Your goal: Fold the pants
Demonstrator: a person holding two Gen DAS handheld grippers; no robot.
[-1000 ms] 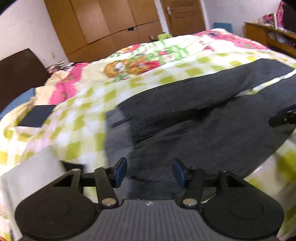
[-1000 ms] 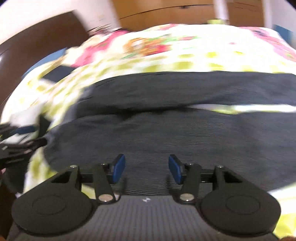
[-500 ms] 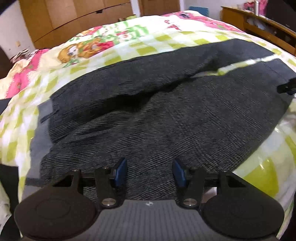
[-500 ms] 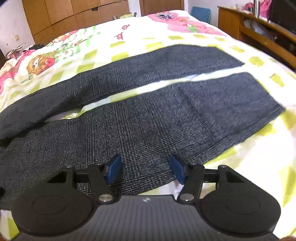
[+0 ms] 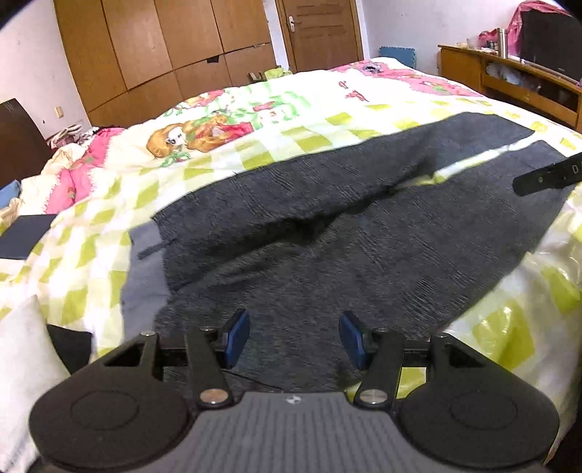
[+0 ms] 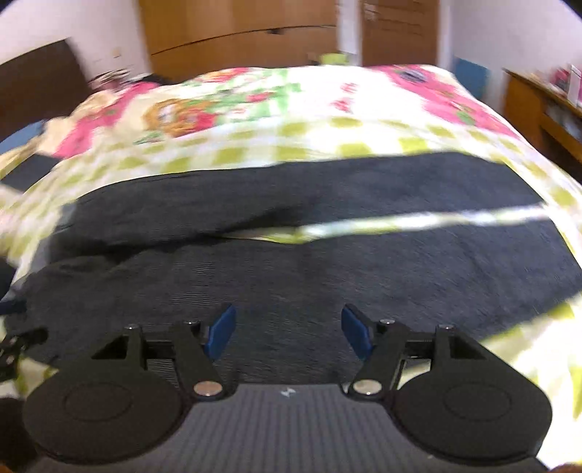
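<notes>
Dark grey pants [image 5: 363, 247] lie spread flat across a bed's green-checked, cartoon-printed quilt [image 5: 291, 109], the two legs side by side with a thin strip of quilt showing between them. The left gripper [image 5: 294, 338] hovers above the waistband end, blue pads parted and gripping nothing. The right gripper [image 6: 287, 329] hangs over the nearer leg — its jaws opening, no cloth pinched between them, though that view is smeared by motion. Wooden wardrobes [image 5: 163, 54] and a door [image 5: 320, 32] stand beyond the bed.
</notes>
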